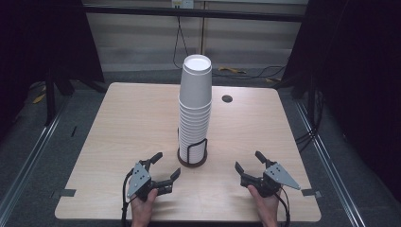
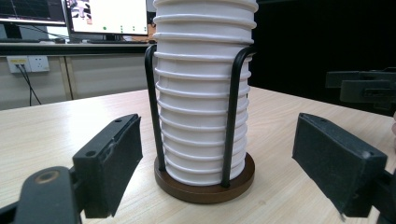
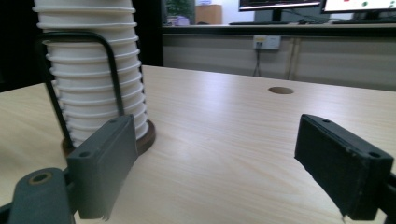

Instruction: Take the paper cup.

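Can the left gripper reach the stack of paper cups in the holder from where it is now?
Probably yes. The left gripper has its jaws open and empty, aimed at the stack of paper cups. Bare table lies between them. The holder's black wire loops guard only the lower cups.

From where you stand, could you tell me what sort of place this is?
Probably a lab or office recording station: a bare wooden table with dark screens either side, computer monitors on a desk behind, and wall sockets.

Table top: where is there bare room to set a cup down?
The light wooden table is bare left of the tall stack of white paper cups and right of it, below the round cable hole. It is crowded at the near edge, around the dark wire holder, left gripper and right gripper.
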`<state>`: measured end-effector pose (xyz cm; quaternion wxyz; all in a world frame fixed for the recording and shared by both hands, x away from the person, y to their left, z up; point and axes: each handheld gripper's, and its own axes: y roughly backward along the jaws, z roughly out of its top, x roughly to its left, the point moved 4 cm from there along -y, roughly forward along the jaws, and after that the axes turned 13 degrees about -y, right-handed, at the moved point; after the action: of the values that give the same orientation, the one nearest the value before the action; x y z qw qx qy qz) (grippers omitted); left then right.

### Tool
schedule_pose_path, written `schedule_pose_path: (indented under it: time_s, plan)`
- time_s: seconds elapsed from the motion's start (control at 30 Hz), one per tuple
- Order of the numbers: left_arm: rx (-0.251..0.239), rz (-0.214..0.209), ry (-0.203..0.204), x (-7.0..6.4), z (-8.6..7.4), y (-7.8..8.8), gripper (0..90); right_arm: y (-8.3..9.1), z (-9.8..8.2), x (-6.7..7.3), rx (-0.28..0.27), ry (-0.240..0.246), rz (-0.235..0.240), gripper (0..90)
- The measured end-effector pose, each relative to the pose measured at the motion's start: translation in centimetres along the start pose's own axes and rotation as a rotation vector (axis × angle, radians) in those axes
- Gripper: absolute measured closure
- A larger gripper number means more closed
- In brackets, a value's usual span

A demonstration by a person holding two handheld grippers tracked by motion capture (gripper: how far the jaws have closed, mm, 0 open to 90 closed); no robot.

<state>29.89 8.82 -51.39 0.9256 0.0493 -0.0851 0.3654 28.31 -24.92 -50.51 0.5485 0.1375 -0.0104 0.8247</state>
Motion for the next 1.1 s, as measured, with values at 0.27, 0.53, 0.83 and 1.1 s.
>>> schedule_pose_path:
  time_s: [0.27, 0.53, 0.83, 1.1]
  plan:
    - [-0.003, -0.002, 0.007, 0.0, 0.0, 0.0, 15.6, 0.1, 0.8, 0.8, 0.016, -0.028, 0.075, 16.4]
    - [-0.006, 0.004, 0.028, -0.1, 0.0, 0.0, 15.6, -0.2, 2.1, 1.7, 0.027, -0.015, 0.151, 17.9]
    - [-0.002, -0.015, -0.006, 0.0, 0.0, 0.0, 15.7, -0.4, 3.6, 2.6, 0.047, 0.024, 0.187, 19.1]
    - [-0.004, -0.017, -0.005, 0.0, 0.0, 0.0, 15.7, -1.0, 5.2, 3.4, 0.061, 0.031, 0.208, 17.0]
